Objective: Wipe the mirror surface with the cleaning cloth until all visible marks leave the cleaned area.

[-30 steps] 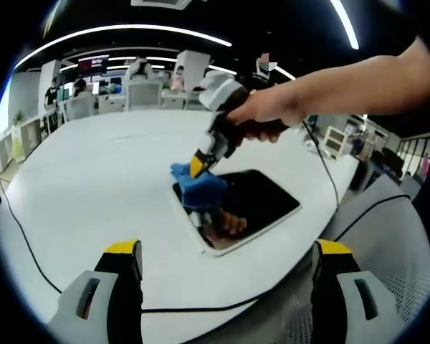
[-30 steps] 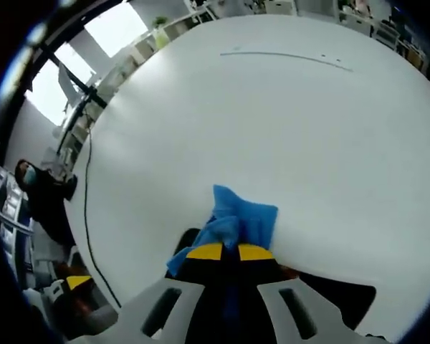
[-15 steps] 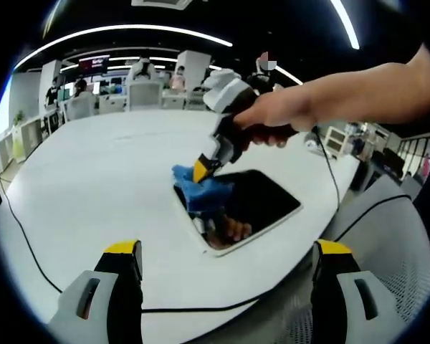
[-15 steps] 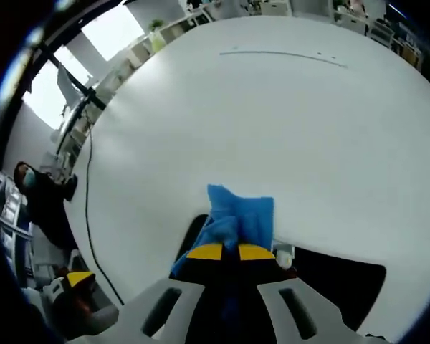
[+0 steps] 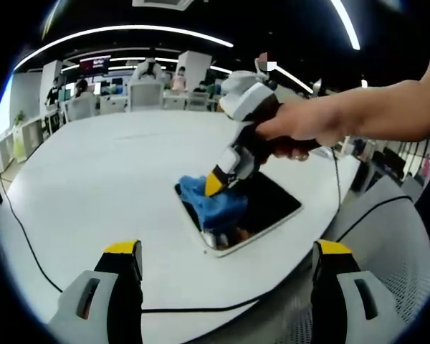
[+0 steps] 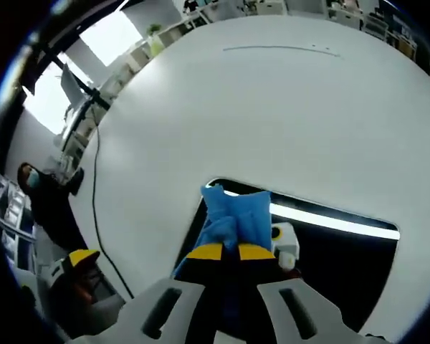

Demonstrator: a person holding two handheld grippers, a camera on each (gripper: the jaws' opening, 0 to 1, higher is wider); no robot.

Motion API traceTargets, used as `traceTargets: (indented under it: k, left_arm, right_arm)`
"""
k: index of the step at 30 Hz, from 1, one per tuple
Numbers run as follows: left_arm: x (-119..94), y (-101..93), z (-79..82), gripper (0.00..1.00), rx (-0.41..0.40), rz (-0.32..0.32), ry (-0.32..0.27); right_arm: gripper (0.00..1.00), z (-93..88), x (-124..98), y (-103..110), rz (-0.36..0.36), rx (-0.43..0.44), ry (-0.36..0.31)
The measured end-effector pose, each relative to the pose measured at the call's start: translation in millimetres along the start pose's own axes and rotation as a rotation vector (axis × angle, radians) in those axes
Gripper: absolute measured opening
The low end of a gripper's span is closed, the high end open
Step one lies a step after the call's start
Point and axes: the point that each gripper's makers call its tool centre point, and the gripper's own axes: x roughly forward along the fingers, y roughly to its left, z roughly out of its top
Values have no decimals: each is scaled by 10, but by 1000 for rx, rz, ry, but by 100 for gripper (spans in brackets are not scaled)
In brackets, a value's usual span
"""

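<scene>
Your right gripper (image 5: 216, 182), jaws pinching the blue cloth (image 5: 213, 203), is sliding it further onto the mirror (image 5: 269, 204), while your left gripper (image 5: 222, 276), jaws spread, is hovering over the tabletop (image 5: 93, 179), seemingly unmoved.

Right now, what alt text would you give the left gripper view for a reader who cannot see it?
A hand holds the right tongs, shut on a blue cleaning cloth, pressing it onto a dark rectangular mirror lying flat on a large white table. The left tongs stand open at the bottom of the view, holding nothing, with a black cable trailing across the table.
</scene>
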Motion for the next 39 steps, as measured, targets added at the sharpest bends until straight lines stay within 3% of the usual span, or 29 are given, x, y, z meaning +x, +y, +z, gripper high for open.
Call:
traceTargets:
  k: [20,31,39]
  left_arm:
    - [-4,-6,-5,99,6,3,6]
    - [-5,-15,-6,99,7,-2,6]
    - [-7,-21,-14,99,10,-3,10]
  right_arm:
    - [0,-472,-133,199,44,24,11]
    - [0,-727,-200,288,64,-15,35]
    - [0,-748,-226,311,90,-20,34]
